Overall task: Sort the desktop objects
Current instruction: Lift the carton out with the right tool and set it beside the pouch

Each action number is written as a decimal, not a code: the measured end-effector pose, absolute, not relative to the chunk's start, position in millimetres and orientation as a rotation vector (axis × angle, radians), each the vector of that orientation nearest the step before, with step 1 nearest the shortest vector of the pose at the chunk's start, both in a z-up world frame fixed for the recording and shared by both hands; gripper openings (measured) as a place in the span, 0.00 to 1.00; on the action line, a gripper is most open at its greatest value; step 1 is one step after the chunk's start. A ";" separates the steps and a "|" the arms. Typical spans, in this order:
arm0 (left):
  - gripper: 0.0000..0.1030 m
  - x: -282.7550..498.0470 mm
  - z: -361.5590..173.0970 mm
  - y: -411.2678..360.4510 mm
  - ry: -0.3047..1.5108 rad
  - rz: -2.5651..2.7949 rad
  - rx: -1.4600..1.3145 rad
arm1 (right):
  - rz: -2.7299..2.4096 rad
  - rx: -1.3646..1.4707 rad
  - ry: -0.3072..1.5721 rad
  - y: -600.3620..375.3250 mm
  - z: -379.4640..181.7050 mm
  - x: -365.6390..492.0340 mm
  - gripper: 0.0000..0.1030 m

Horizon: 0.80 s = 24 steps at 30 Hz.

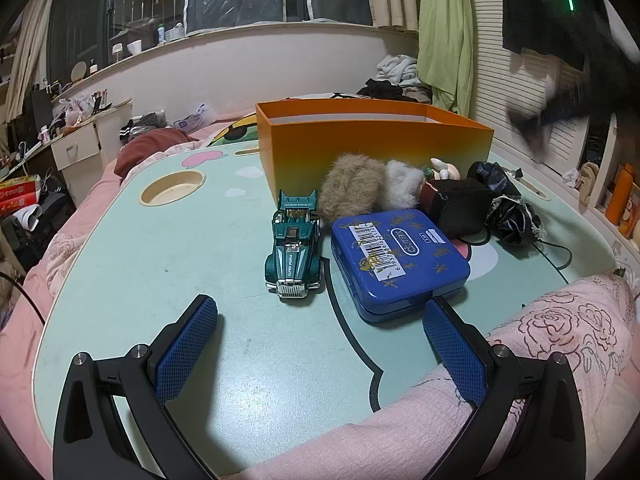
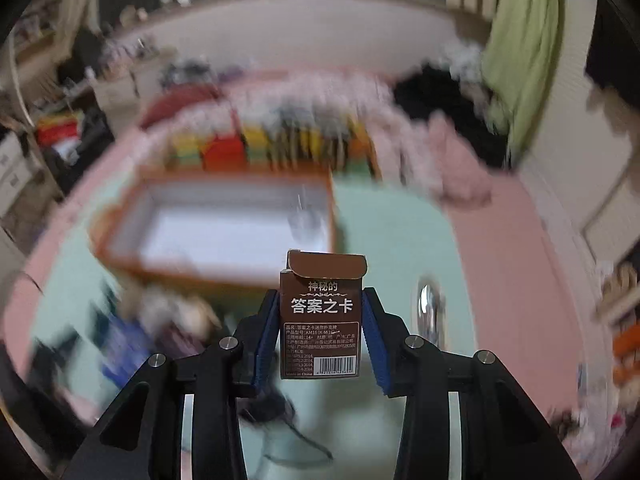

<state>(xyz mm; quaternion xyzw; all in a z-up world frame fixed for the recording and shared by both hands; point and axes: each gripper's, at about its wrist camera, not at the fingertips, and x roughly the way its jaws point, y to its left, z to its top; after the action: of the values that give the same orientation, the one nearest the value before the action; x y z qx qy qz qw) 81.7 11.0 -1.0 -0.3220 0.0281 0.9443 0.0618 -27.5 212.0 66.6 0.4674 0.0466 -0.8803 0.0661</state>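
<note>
- Desktop objects sit on a mint-green table.
- Orange box stands open-topped at the back.
- Blue tin lies beside a green toy car.
- Left gripper hovers spread wide, empty.
- Right gripper clasps a brown card box near the orange box.

On the tabletop we found the toy car just left of the flat tin. Behind both lay two fur balls, and behind those stood the open box. A card pack sat between the right hand-held gripper's pads.
</note>
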 end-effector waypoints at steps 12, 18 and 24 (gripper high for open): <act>0.99 81.5 -1.8 12.1 0.087 2.857 -0.975 | -2.805 1.033 -0.083 222.7 45.6 17.4 0.71; 0.99 81.9 -1.7 12.1 0.087 2.858 -0.974 | -2.758 1.013 -0.004 220.2 10.5 68.0 0.79; 0.99 81.6 -1.9 12.3 0.088 2.857 -0.975 | -2.783 1.019 0.074 202.7 -10.5 68.4 0.96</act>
<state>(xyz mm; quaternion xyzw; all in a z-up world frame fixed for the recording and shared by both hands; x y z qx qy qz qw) 81.6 12.3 -1.9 -0.3223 0.0291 0.9443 0.0606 68.4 202.7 -10.5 0.3425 0.0248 -0.9350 0.0882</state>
